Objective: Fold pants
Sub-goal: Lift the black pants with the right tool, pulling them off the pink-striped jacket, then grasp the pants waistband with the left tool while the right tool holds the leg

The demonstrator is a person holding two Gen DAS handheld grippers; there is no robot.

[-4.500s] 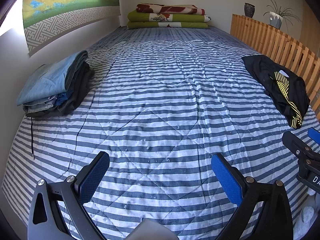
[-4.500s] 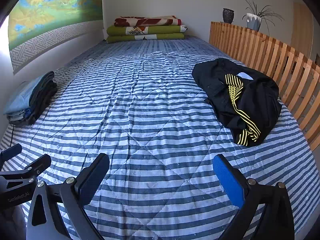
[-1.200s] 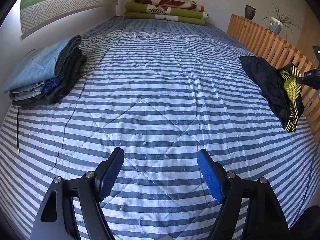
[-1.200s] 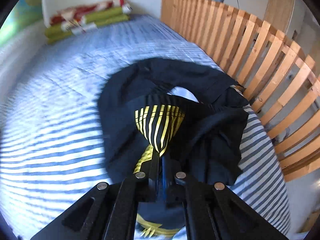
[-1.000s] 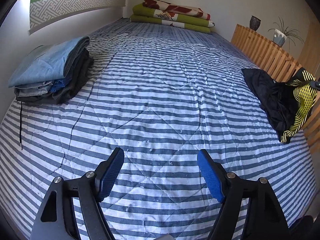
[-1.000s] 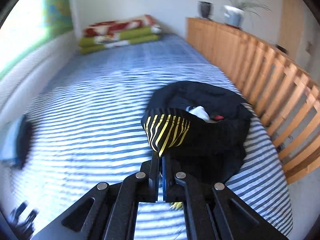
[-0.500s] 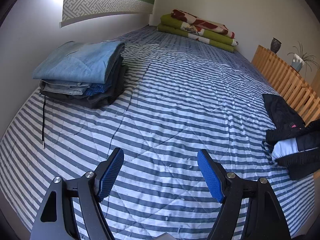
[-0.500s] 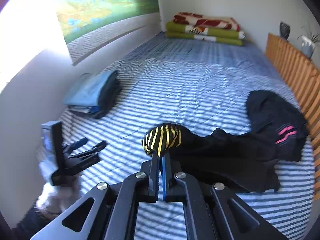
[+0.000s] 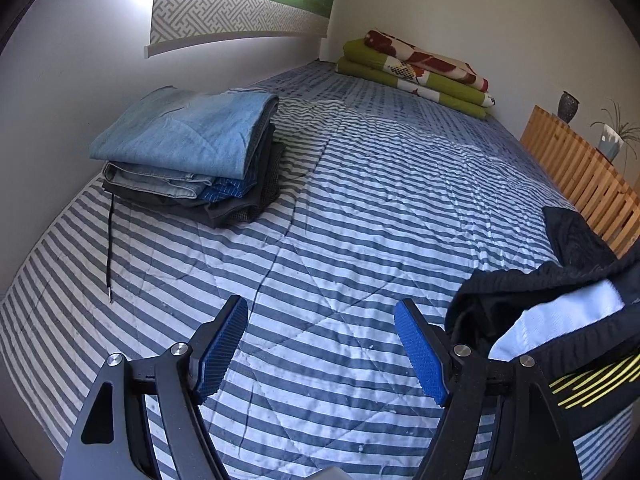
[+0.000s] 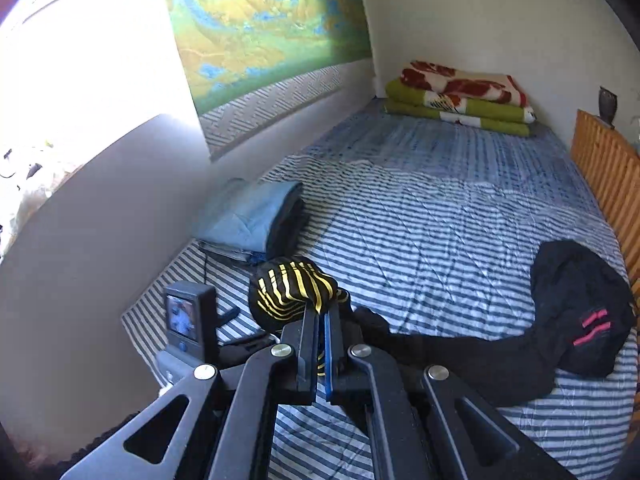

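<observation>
Nearest to us, our right gripper [image 10: 322, 320] has its jaws pinched tight on the yellow-striped end of the black pants [image 10: 460, 356], and that bunched end stands just above the fingertips. From there the pants trail away to the right across the striped quilt [image 10: 420, 232], ending in a dark heap with two pink marks close to the wooden slatted rail [image 10: 608, 176]. In the left wrist view the same pants [image 9: 560, 320] hang in at the right edge, showing a white inner panel and thin yellow lines, just beside the right-hand finger [image 9: 420, 354] of our left gripper [image 9: 320, 344]. That gripper's jaws stand wide apart with nothing between them, only bare quilt [image 9: 360, 208] beneath. In the right wrist view we also see the left gripper's body with its small screen [image 10: 184, 318], low at the left, above the quilt's near edge.

Farther off, a stack of folded clothes [image 9: 188, 156], light denim on top and dark pieces below, sits on the quilt by the wall. At the far end lies a pile of folded green and red blankets [image 9: 416, 72], and a patterned wall hanging [image 10: 264, 28] hangs above the bed.
</observation>
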